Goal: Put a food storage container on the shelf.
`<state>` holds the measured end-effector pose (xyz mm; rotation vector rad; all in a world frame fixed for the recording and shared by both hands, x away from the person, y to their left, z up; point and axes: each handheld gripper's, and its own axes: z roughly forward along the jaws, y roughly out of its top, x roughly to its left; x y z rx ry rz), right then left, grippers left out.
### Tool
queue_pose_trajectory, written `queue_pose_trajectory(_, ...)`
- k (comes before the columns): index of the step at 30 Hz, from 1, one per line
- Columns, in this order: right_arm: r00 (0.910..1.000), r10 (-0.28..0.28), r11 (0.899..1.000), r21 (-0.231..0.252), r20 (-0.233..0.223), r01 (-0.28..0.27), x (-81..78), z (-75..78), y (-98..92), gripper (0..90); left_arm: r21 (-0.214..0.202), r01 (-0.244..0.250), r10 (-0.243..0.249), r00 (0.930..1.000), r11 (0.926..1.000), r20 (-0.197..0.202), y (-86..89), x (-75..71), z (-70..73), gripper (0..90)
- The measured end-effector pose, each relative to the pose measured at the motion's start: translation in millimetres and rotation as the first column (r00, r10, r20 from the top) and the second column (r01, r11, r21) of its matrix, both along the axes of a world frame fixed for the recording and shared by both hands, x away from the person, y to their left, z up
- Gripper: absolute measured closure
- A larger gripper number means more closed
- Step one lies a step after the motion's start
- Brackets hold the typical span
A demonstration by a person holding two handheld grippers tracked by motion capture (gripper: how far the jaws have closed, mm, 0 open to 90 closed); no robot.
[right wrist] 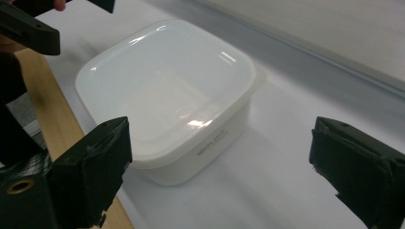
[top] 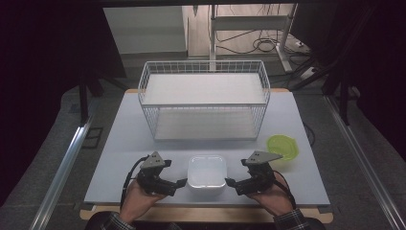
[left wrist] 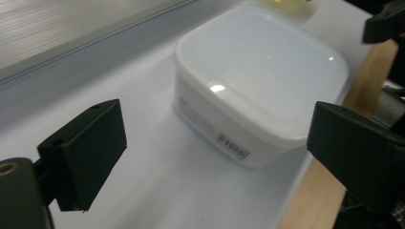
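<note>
A white lidded container sits on the white table top, close to the near edge and between the two hands. In the high view the left gripper points at it from the left and the right gripper from the right, each near its side wall but apart from it. That view alone takes in the wire basket standing farther back on the table and the yellow-green bowl off to the right beyond the right hand. The left gripper view brings out what the high view cannot: a barcode label low on the container's side wall and the wooden strip along the table's edge. Its jaws stand spread wide, with nothing pressed between them. The right gripper view shows small print on another wall of the container and highlights on the lid; its jaws too stand wide apart, gripping nothing.
</note>
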<state>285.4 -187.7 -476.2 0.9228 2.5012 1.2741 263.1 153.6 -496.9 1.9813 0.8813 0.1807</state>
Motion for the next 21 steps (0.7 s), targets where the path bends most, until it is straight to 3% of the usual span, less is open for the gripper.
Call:
queue_pose_trajectory(3,0.9998,0.006,1.0,0.0,-0.021,-0.006,1.8,-1.7,4.4,9.9,0.004,0.007,-0.007,0.9999,1.0,-0.015,-4.6,4.4,-1.5,5.9)
queue_pose_trajectory(4,0.9988,0.016,1.0,0.01,-0.046,-0.015,4.5,-4.1,8.2,11.5,-0.001,0.01,-0.01,0.9994,0.9999,-0.033,-6.8,8.1,-3.2,5.7)
queue_pose_trajectory(8,0.9971,0.039,0.999,0.023,-0.065,-0.038,9.8,-8.3,14.7,15.9,-0.012,0.027,-0.027,0.9968,0.9996,-0.074,-13.7,17.7,-8.1,5.9)
queue_pose_trajectory(13,0.9915,0.037,0.999,0.037,-0.125,-0.033,16.2,-13.8,17.5,18.9,-0.013,0.052,-0.053,0.9937,0.9986,-0.099,-20.9,24.6,-13.5,6.0)
queue_pose_trajectory(15,0.9857,0.051,0.998,0.056,-0.161,-0.043,19.1,-16.9,17.7,19.9,-0.065,0.076,-0.085,0.9867,0.995,-0.139,-22.3,28.6,-18.6,6.1)
queue_pose_trajectory(21,0.9666,0.089,0.992,0.11,-0.24,-0.064,24.3,-19.9,17.7,28.7,-0.123,0.114,-0.135,0.9757,0.9858,-0.173,-23.6,28.1,-20.7,15.5)
